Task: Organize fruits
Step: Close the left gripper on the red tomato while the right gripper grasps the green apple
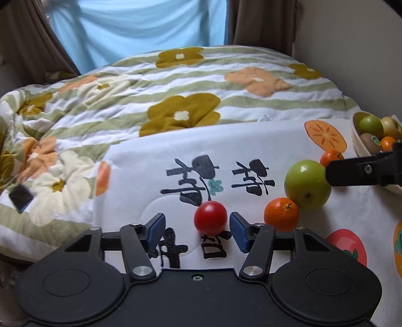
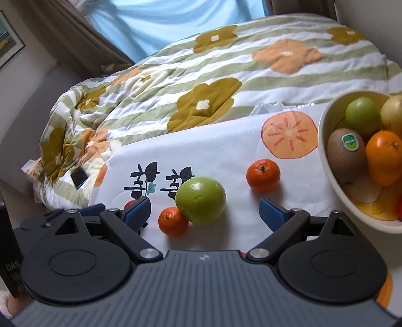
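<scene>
The left hand-held gripper (image 1: 197, 230) is standing open, its blue pads (image 1: 156, 227) spread either side of a red cherry tomato (image 1: 210, 217) that is lying on the cloth; the tomato is sitting nearer the right pad, though whether it is touching is hard to tell. The right hand-held gripper (image 2: 203, 211) is also gaping wide, with a green apple (image 2: 200, 200) resting between its pads, clear of both. A small mandarin (image 2: 172, 221) is pressing against the apple's near-left side, and a second mandarin (image 2: 263, 175) is lying apart, farther off to the right.

Beyond that, a cream bowl (image 2: 326, 161) is sitting at the right edge, holding a stickered kiwi (image 2: 346, 156), a small green apple (image 2: 363, 117), an orange (image 2: 384, 157) and a yellowish fruit (image 2: 393, 113).

Everything is resting on a white cloth (image 2: 226, 153) printed with black characters and orange persimmon slices. Behind it a bed is lying under a green-striped floral quilt (image 1: 176, 85), with a dark phone (image 1: 21, 197) on its folds. Brown curtains (image 1: 261, 22) are framing a pale blue window drape (image 1: 140, 27).

Only the left wrist view is showing the tomato whole and the right tool's black finger (image 1: 356, 173) reaching in beside the apple. Only the right wrist view is showing the bowl's contents clearly and a framed picture (image 2: 10, 40) on the left wall.
</scene>
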`<state>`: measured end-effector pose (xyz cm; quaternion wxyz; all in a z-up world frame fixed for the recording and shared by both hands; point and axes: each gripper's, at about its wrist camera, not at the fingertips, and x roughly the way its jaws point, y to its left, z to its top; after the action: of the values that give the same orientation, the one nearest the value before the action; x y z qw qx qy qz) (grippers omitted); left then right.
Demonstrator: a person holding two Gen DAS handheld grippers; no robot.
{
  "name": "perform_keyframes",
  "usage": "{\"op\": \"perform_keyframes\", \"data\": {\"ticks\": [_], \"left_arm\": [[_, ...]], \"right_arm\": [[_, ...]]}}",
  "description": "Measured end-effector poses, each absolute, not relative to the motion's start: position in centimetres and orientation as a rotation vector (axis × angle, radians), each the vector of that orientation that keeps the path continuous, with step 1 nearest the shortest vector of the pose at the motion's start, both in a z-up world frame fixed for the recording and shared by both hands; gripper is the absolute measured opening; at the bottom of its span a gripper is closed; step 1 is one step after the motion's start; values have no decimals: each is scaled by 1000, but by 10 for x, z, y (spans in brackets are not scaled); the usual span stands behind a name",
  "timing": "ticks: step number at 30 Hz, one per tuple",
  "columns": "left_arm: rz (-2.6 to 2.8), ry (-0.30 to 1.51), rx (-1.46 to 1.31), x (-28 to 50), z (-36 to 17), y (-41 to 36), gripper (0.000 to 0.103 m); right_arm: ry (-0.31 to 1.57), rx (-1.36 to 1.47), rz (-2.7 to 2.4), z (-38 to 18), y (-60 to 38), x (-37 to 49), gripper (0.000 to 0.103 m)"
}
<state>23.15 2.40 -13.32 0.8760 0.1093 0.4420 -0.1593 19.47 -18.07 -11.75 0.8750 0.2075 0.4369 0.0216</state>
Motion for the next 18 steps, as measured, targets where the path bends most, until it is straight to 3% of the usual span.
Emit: {"op": "perform_keyframes", "data": {"ticks": [7,11,18], "left_arm": [[-360,950,234,238,-143,19,51],[-373,957,231,241,-145,19,35],[-366,959,248,239,-144,19,34]], "right_arm": [[939,472,39,-129,-182,204,103],[952,482,40,-133,-181,208,103],[977,509,51,-141,-182,217,102]]}}
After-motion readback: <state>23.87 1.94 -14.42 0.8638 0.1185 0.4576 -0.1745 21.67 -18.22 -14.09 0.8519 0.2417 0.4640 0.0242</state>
